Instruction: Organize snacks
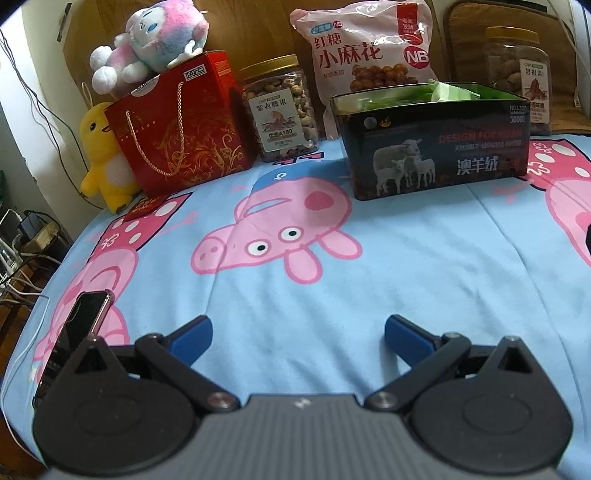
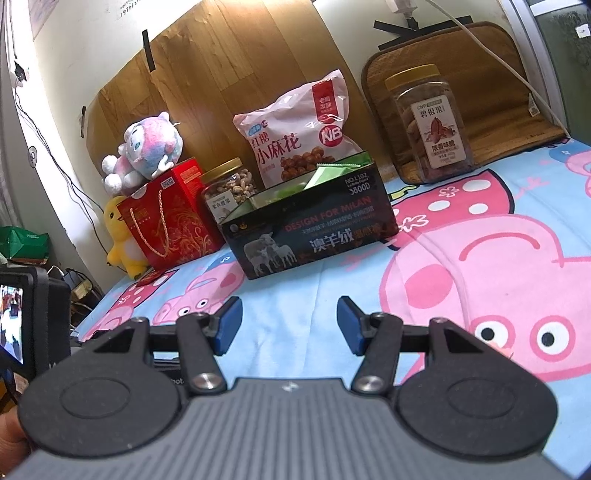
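A: Start at your ten o'clock in the left wrist view. What stands there?

B: A yellow duck plush (image 1: 101, 155) leans against a red gift bag (image 1: 177, 129), and a pink-and-blue plush (image 1: 155, 40) lies on top of that bag. Just right of the bag, at eleven, you have a clear nut jar (image 1: 280, 110) with a gold lid.

A: And toward twelve?

B: A pink snack bag (image 1: 365, 48) stands upright against the wooden board (image 1: 251, 26). In front of it, at one o'clock, sits the open dark box (image 1: 436, 147) with sheep printed on it; green packets (image 1: 450, 92) show over its rim. Behind the box, at two, a second jar (image 1: 517, 70) stands on a brown mat (image 2: 487, 74).

A: All on the bed?

B: Yes, on the blue cartoon-pig sheet (image 1: 406, 258).

A: Your jaws?

B: Your left gripper (image 1: 298, 332) has its jaws spread wide, with nothing between them. Your right gripper (image 2: 290, 325) shows narrower jaws, parted and empty. Both hover over bare sheet, well apart from the snacks.
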`<state>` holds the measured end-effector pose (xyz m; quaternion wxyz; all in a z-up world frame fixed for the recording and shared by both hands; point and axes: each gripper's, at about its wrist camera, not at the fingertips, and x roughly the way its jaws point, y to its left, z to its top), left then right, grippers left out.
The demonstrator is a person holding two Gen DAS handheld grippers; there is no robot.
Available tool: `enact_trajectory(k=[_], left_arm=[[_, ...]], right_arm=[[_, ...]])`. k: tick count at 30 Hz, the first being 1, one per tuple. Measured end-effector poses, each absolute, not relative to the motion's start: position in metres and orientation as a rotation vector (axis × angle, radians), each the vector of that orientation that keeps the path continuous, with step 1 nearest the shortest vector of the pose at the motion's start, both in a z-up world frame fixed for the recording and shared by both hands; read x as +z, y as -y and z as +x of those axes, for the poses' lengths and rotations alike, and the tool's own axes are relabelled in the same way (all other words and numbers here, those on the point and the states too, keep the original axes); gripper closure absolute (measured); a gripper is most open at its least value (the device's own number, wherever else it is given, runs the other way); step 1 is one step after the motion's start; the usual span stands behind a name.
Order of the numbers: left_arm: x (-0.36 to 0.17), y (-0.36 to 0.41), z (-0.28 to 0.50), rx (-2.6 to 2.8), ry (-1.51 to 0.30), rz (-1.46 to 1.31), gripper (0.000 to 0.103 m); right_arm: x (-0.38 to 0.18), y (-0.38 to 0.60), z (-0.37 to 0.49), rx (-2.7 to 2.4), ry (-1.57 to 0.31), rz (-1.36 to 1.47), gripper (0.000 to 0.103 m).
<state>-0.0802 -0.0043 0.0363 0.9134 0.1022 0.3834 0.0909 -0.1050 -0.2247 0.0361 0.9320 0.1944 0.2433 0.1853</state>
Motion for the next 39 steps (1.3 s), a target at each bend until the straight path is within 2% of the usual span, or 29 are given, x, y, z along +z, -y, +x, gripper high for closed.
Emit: enact_trajectory(k=[39], left_arm=[[0.0368, 0.0110, -0.0815, 0.158, -0.810, 0.215, 0.000]], right_arm=[[0.0378, 0.2316, -0.1063, 0.377, -0.492, 0.418, 0.044]])
